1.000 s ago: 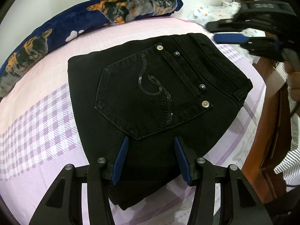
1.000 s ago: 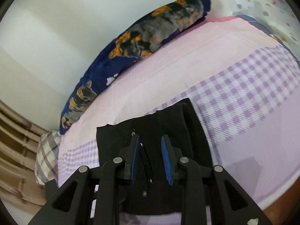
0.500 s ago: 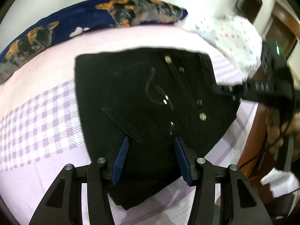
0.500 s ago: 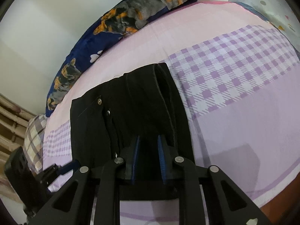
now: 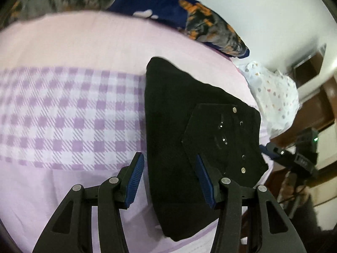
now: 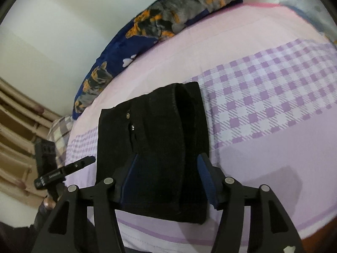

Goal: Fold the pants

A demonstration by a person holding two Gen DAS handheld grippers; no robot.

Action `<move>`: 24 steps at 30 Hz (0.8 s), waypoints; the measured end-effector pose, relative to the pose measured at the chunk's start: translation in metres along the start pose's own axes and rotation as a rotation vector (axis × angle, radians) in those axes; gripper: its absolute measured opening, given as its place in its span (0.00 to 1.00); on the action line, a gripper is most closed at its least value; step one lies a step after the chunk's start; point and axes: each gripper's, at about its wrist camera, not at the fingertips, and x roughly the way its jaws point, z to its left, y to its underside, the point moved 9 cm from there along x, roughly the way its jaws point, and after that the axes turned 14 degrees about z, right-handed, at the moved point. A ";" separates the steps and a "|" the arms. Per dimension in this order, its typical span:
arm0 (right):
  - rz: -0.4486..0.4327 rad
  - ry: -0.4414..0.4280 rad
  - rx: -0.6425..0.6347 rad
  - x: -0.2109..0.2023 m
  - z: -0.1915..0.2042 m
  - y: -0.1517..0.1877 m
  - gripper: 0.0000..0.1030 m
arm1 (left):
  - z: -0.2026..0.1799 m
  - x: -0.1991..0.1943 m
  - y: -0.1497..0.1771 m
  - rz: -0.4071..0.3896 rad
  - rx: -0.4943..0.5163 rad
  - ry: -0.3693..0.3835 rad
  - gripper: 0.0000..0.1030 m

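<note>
Black pants [image 5: 189, 130] lie folded into a compact block on the pink and purple bedsheet [image 5: 69, 116], near the bed's front edge. A back pocket with studs faces up. My left gripper [image 5: 170, 179] is open above the block's near left edge, holding nothing. In the right wrist view the folded pants [image 6: 155, 139] lie flat, and my right gripper [image 6: 166, 181] is open with its fingers spread over the near end, holding nothing. The right gripper also shows in the left wrist view [image 5: 273, 149] beside the block. The left gripper shows in the right wrist view [image 6: 69, 166].
A navy pillow with orange cat print [image 5: 147, 10] lies along the wall at the back of the bed. A white dotted cloth [image 5: 271, 97] sits at the bed's corner. Dark wooden furniture [image 5: 311, 109] stands beyond the bed edge. A checked pillow [image 6: 61, 135] lies at the far left.
My right gripper has opened wide from nearly shut. My left gripper has swung left, so the pants now sit to the right in its view. The pants stay folded on the bed.
</note>
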 end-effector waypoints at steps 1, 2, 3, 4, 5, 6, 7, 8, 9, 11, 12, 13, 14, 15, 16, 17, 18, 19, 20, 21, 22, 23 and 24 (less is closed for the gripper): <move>0.021 -0.013 0.005 0.003 -0.007 -0.003 0.55 | 0.002 0.003 0.000 0.014 -0.016 0.024 0.50; 0.035 -0.028 0.009 0.007 -0.011 -0.005 0.55 | 0.003 0.005 0.000 0.023 -0.025 0.039 0.50; 0.049 -0.047 0.012 0.010 -0.013 -0.006 0.57 | 0.004 0.006 0.001 0.033 -0.033 0.057 0.50; 0.075 -0.080 0.020 0.014 -0.016 -0.008 0.58 | 0.004 0.008 0.002 0.045 -0.040 0.075 0.50; 0.087 -0.087 0.023 0.017 -0.018 -0.009 0.62 | 0.004 0.009 0.003 0.052 -0.044 0.081 0.50; 0.091 -0.081 0.020 0.019 -0.022 -0.011 0.62 | 0.005 0.011 0.002 0.062 -0.046 0.081 0.50; 0.096 -0.072 0.009 0.022 -0.026 -0.014 0.62 | 0.005 0.013 0.002 0.070 -0.047 0.080 0.50; 0.102 -0.076 -0.001 0.023 -0.029 -0.016 0.60 | 0.006 0.016 0.001 0.079 -0.048 0.079 0.50; 0.100 -0.092 -0.016 0.023 -0.029 -0.019 0.60 | 0.006 0.018 0.001 0.087 -0.048 0.082 0.50; 0.101 -0.101 -0.037 0.023 -0.032 -0.024 0.57 | 0.006 0.020 -0.002 0.090 -0.046 0.087 0.50; 0.115 -0.114 -0.055 0.024 -0.032 -0.026 0.57 | 0.006 0.020 -0.004 0.092 -0.044 0.091 0.50; 0.126 -0.125 -0.069 0.025 -0.031 -0.027 0.56 | 0.005 0.021 -0.005 0.093 -0.042 0.098 0.50; 0.140 -0.134 -0.092 0.026 -0.031 -0.028 0.54 | 0.005 0.021 -0.006 0.091 -0.039 0.101 0.50; 0.151 -0.144 -0.113 0.029 -0.029 -0.030 0.53 | 0.004 0.022 -0.007 0.088 -0.034 0.107 0.51; 0.166 -0.162 -0.134 0.032 -0.027 -0.031 0.53 | 0.003 0.023 -0.009 0.087 -0.029 0.111 0.52; 0.186 -0.184 -0.154 0.037 -0.023 -0.032 0.53 | 0.001 0.024 -0.011 0.087 -0.024 0.114 0.53; 0.201 -0.198 -0.178 0.041 -0.019 -0.034 0.53 | -0.001 0.025 -0.012 0.088 -0.014 0.121 0.57; 0.224 -0.211 -0.203 0.046 -0.015 -0.034 0.53 | -0.004 0.026 -0.013 0.088 -0.003 0.125 0.61; 0.245 -0.230 -0.214 0.048 -0.013 -0.033 0.54 | -0.008 0.026 -0.014 0.087 0.013 0.131 0.64; 0.264 -0.253 -0.215 0.051 -0.011 -0.032 0.54 | -0.012 0.028 -0.016 0.085 0.030 0.131 0.69; 0.280 -0.280 -0.207 0.054 -0.009 -0.033 0.54 | -0.016 0.029 -0.017 0.082 0.047 0.128 0.73; 0.286 -0.302 -0.201 0.055 -0.008 -0.032 0.52 | -0.018 0.030 -0.017 0.078 0.056 0.124 0.75; 0.284 -0.296 -0.208 0.057 -0.007 -0.031 0.50 | -0.020 0.031 -0.018 0.071 0.066 0.113 0.76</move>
